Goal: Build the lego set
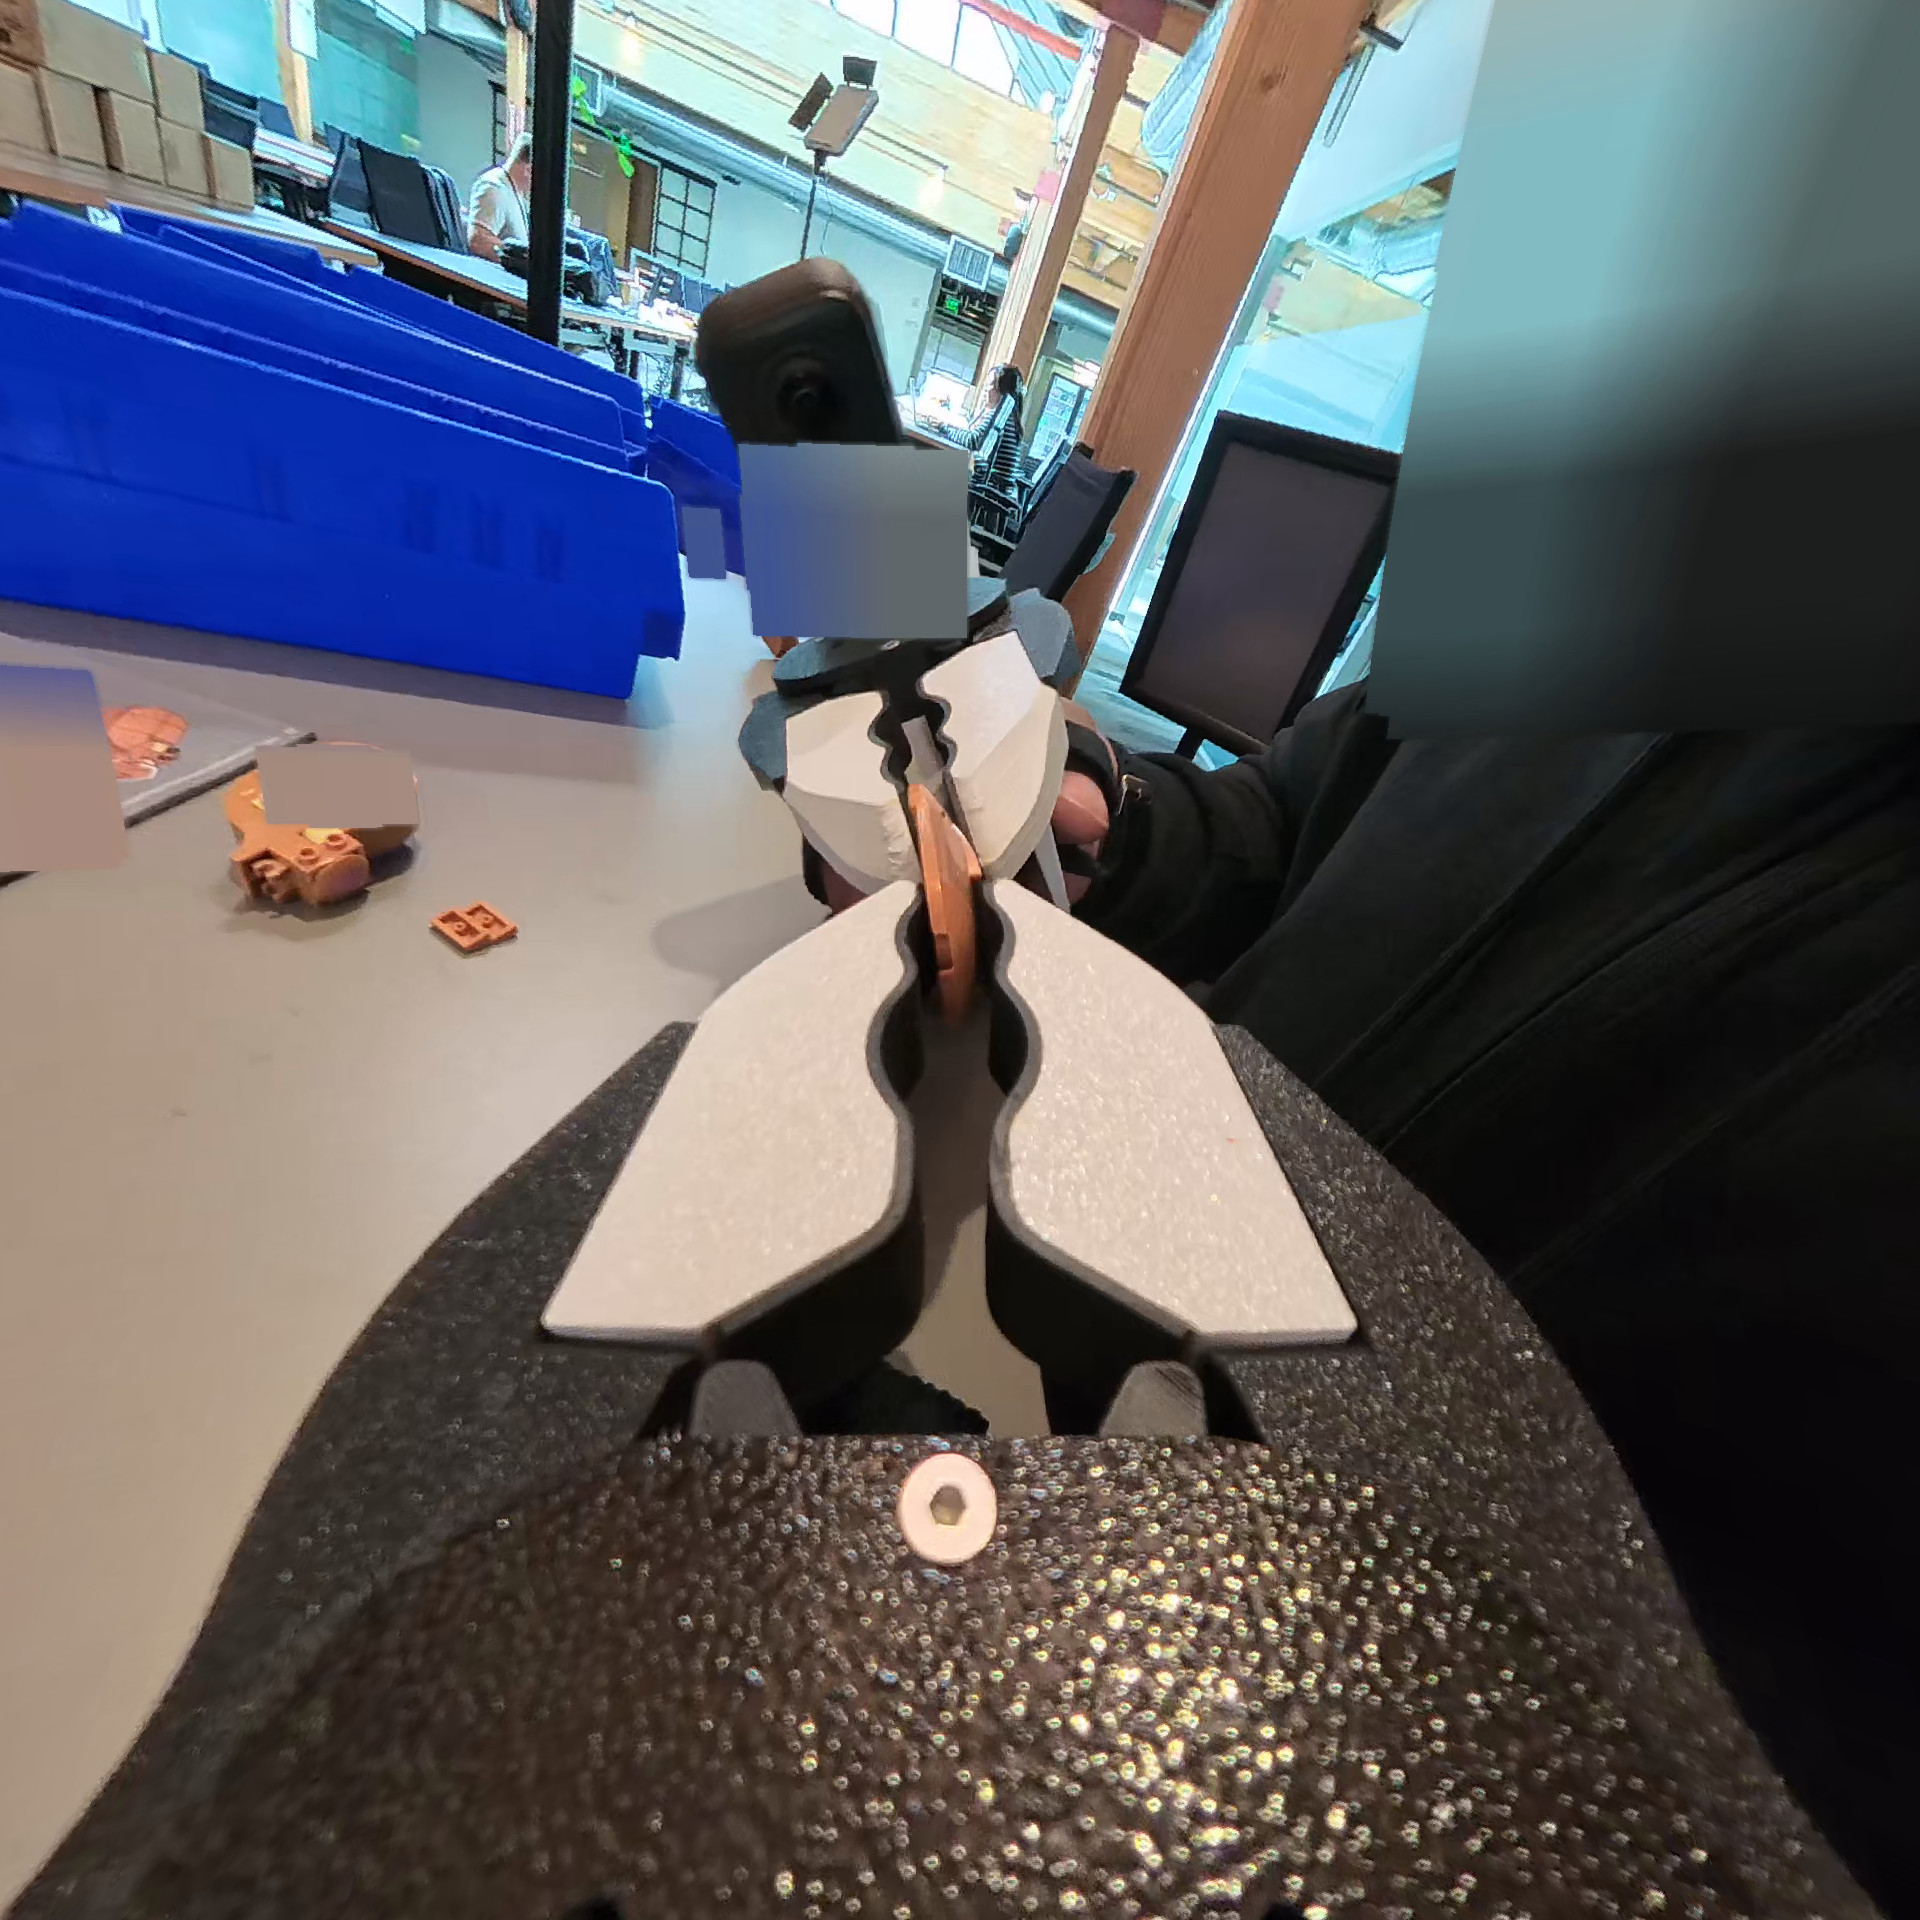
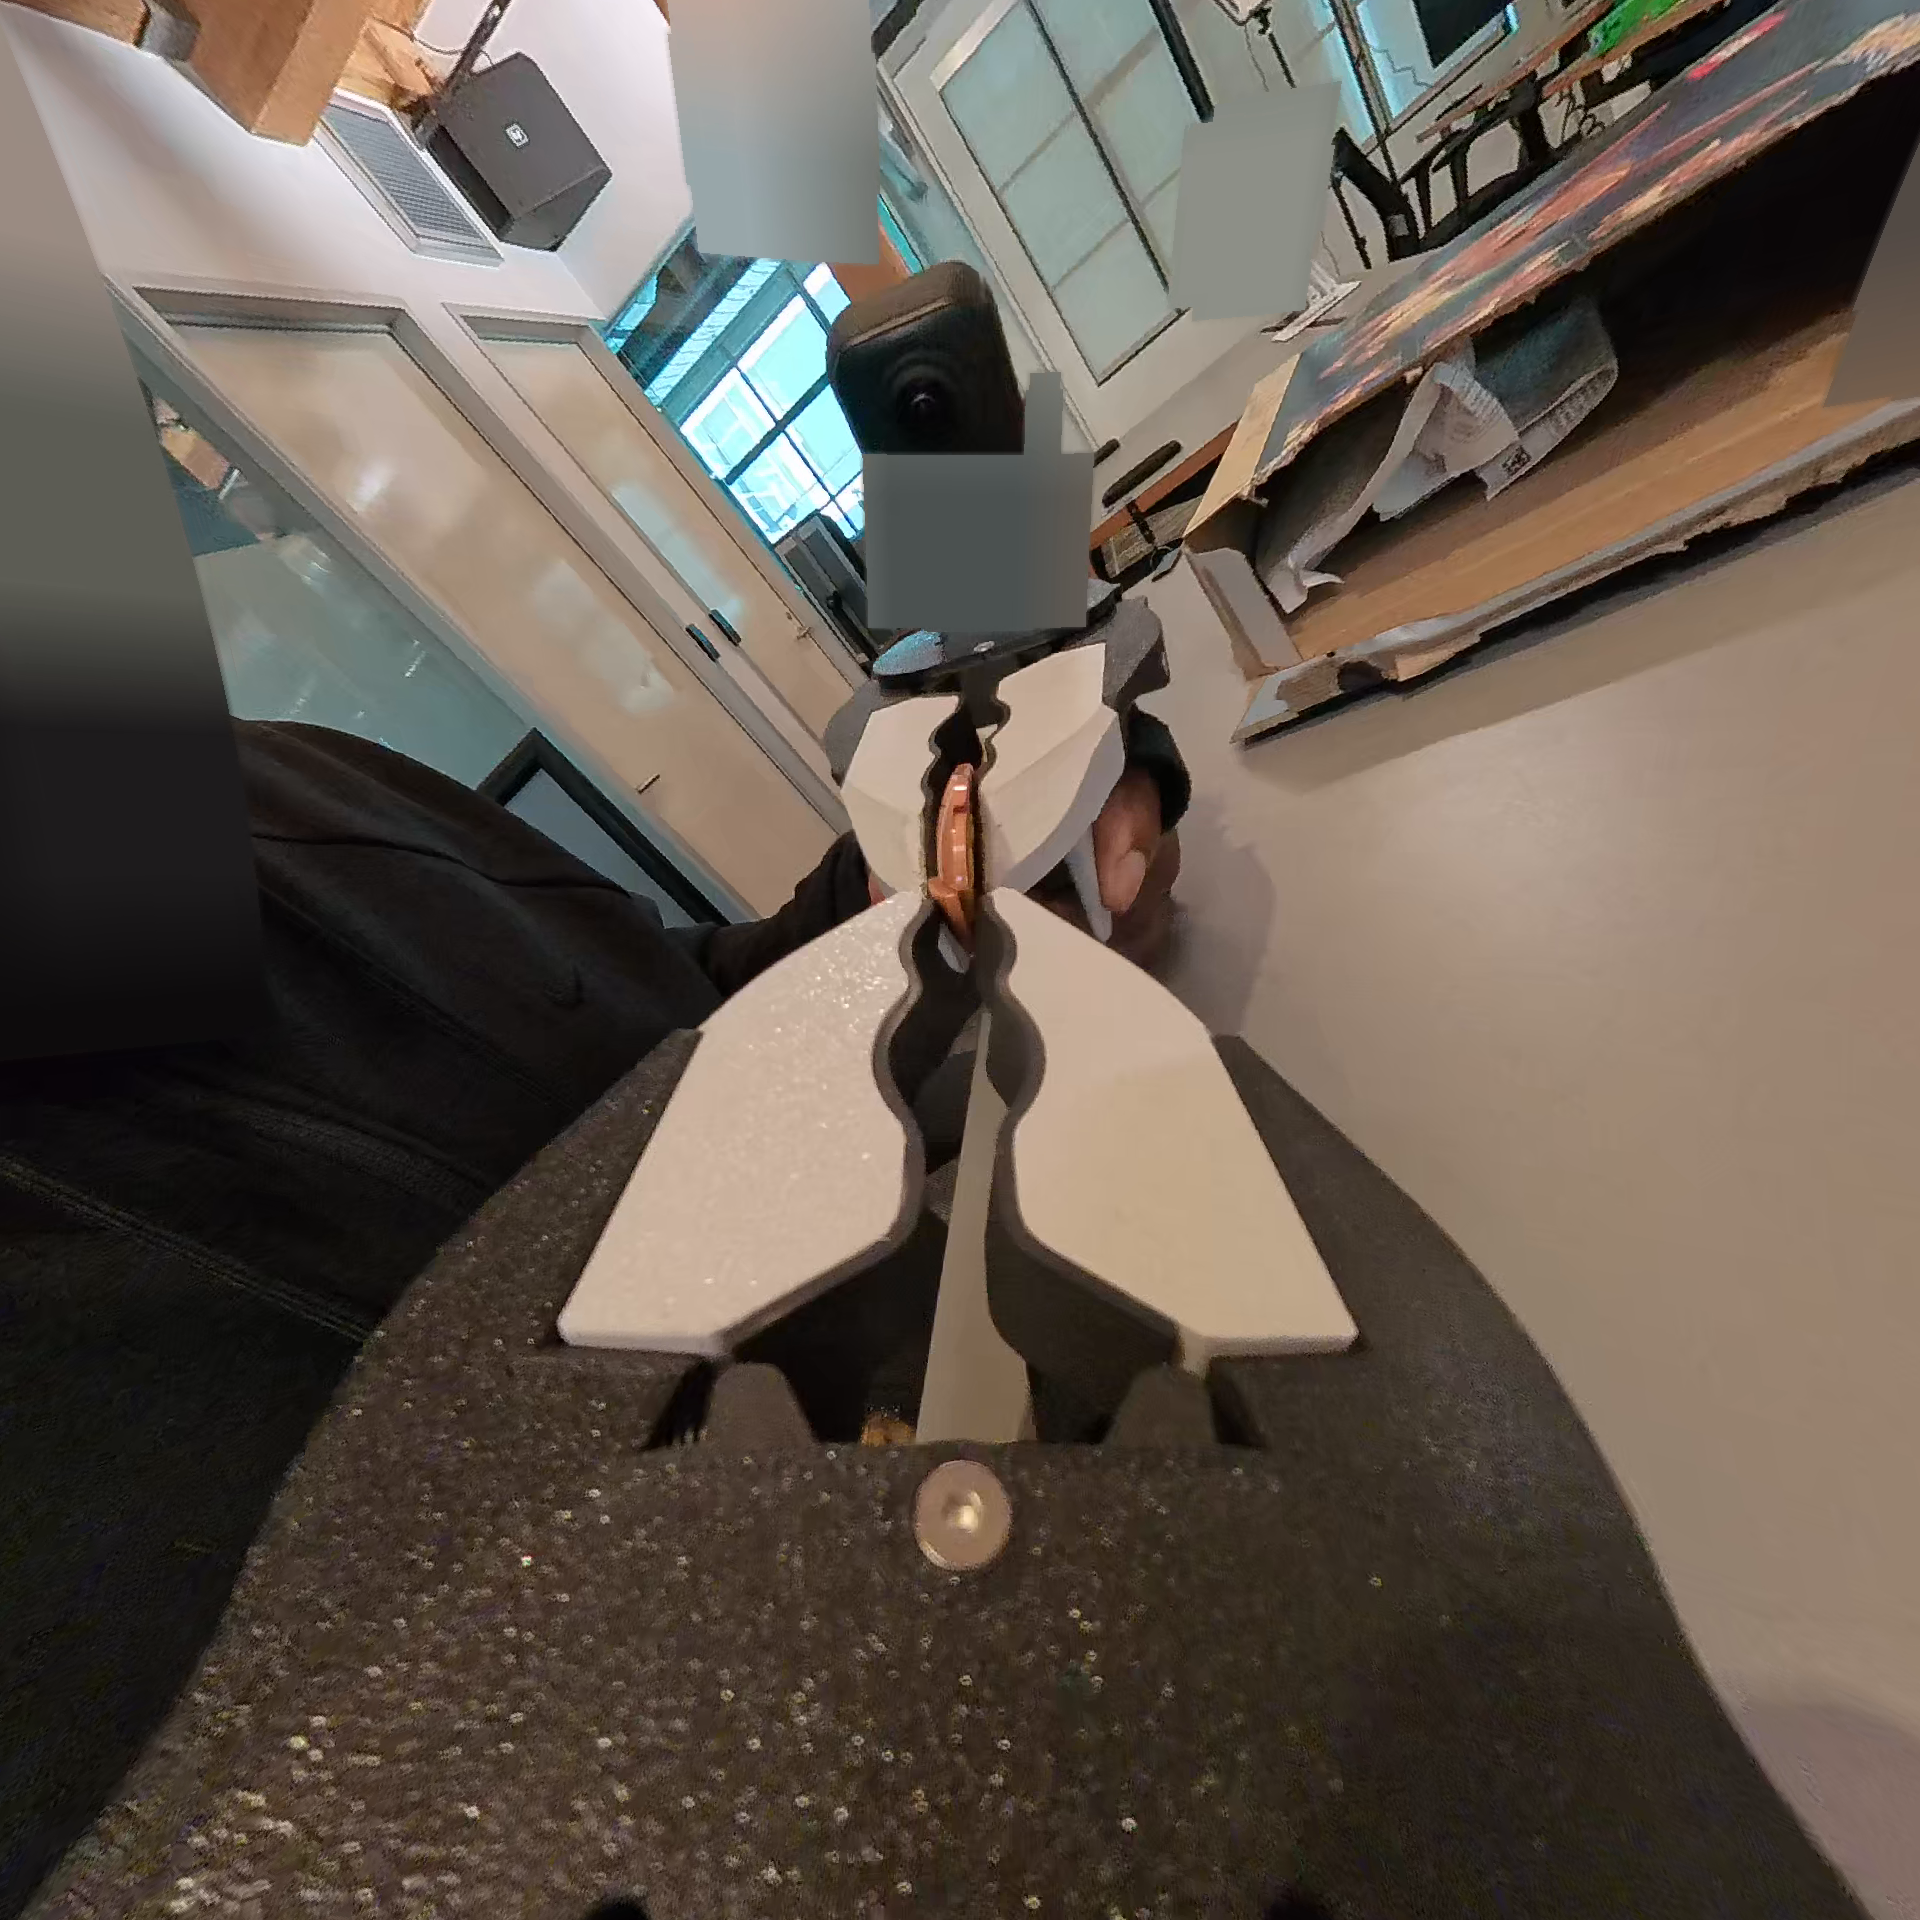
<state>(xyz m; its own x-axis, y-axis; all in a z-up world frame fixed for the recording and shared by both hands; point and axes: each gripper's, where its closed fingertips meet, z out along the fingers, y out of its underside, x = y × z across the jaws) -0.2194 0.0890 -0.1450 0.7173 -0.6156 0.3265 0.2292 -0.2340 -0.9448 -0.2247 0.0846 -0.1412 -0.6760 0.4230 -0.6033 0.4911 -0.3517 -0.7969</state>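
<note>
An orange-brown lego plate [image 1: 951,914] is seen edge-on only; its outline is hidden between both tongs. The left tongs [image 1: 954,940] and right tongs [image 2: 958,920] are met tip to tip above the grey counter [image 1: 312,1091], each closed on the plate. A partial lego build [image 1: 307,857] is half masked.

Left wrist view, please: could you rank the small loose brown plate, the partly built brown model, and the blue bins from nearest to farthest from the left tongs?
1. Small loose brown plate, on the table left of the left tongs.
2. Partly built brown model, farther left.
3. Blue bins, at the table's back left.
</note>
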